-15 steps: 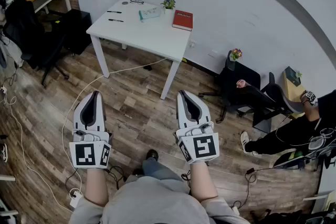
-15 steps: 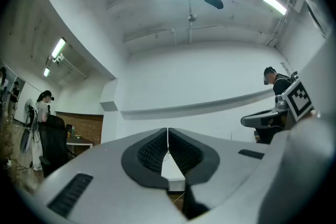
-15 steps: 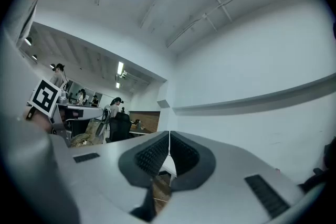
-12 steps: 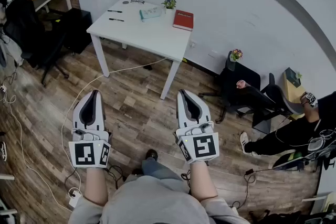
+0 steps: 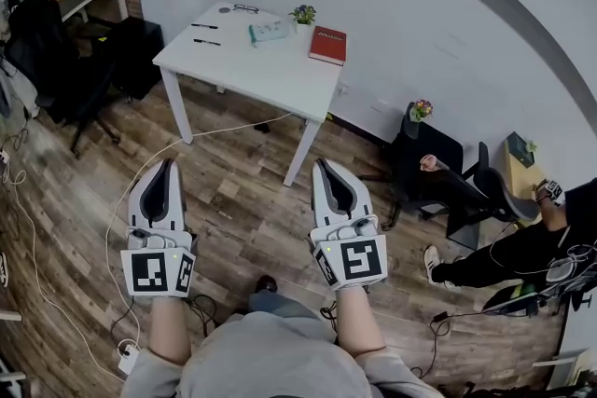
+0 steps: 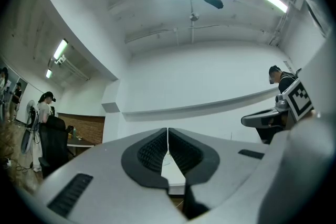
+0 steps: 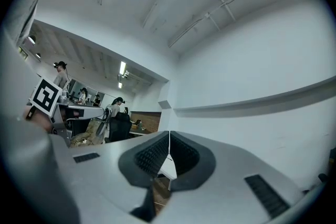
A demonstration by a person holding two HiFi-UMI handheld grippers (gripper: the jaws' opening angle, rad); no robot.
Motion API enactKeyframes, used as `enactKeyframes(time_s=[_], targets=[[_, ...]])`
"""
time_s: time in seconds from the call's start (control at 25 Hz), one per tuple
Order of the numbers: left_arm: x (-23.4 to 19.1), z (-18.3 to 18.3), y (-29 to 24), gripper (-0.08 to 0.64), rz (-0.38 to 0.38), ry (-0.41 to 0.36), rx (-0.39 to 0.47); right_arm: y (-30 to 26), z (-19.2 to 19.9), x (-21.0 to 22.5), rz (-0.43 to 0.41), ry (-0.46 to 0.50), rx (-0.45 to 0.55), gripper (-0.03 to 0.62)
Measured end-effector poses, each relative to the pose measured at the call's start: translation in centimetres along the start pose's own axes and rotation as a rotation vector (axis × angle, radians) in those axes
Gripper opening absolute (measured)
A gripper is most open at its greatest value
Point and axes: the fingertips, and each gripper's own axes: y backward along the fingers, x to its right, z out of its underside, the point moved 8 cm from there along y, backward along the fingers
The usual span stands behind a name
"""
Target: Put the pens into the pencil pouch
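Observation:
A white table stands ahead by the wall. Two black pens lie on its left part, one behind the other. A pale green pencil pouch lies near the table's back edge. My left gripper and right gripper are held out over the wooden floor, well short of the table. Both are shut with nothing between the jaws. In the left gripper view the left gripper has its pads pressed together, and the right gripper looks the same in the right gripper view.
A red book, a small potted plant and glasses also sit on the table. A seated person and a black stand with flowers are at the right. Dark chairs and floor cables lie at the left.
The view has shifted slightly, so the table sits a little lower and nearer in the picture. Both grippers remain shut and in much the same place.

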Motion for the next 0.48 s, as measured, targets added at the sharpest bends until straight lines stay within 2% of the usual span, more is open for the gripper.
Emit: enactKeyframes(time_s=[0.16, 0.28, 0.4, 0.48], targets=[[-0.3, 0.1, -2.3, 0.028, 0.013, -0.002, 0.024, -2.3, 0.0, 1.4, -0.029, -0.029, 0.040, 0.028], [-0.4, 0.0, -3.9, 0.028, 0.030, 0.056, 0.043, -3.6, 0.0, 2.7, -0.056, -0.018, 0.065, 0.028], [-0.4, 0.0, -5.5, 0.026, 0.037, 0.108, 0.036, -4.6, 0.0, 3.9, -0.118, 0.008, 0.071, 0.028], [-0.2, 0.0, -6.6, 0.026, 0.026, 0.090, 0.046, -5.3, 0.1, 5.0, -0.125, -0.015, 0.094, 0.028]])
